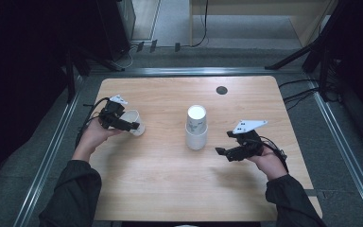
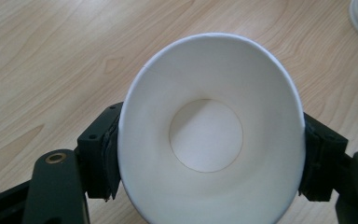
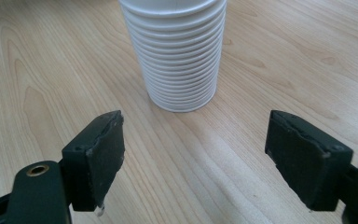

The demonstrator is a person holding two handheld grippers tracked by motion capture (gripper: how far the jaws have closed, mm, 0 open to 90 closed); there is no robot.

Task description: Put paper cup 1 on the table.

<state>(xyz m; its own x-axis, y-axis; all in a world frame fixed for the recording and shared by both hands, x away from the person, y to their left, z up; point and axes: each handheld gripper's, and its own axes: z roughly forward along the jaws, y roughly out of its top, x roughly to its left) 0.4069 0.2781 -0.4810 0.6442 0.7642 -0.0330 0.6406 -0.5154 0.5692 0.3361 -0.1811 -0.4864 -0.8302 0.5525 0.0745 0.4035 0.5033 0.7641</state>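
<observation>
A single white paper cup (image 1: 134,123) is clamped in my left gripper (image 1: 128,125) at the table's left side. In the left gripper view the cup (image 2: 209,135) faces the camera with its mouth open and empty, its rim squeezed into an oval between the two black jaws. A tall stack of nested white paper cups (image 1: 196,127) stands upright at the table's centre. My right gripper (image 1: 224,144) hovers to the stack's right, open. In the right gripper view the stack (image 3: 175,51) stands ahead of the wide-apart jaws, apart from them.
The wooden table (image 1: 170,189) has a round black cable grommet (image 1: 221,90) near its far edge. Metal rails run along the floor on both sides. The person's dark sleeves (image 1: 71,198) come in from the bottom corners.
</observation>
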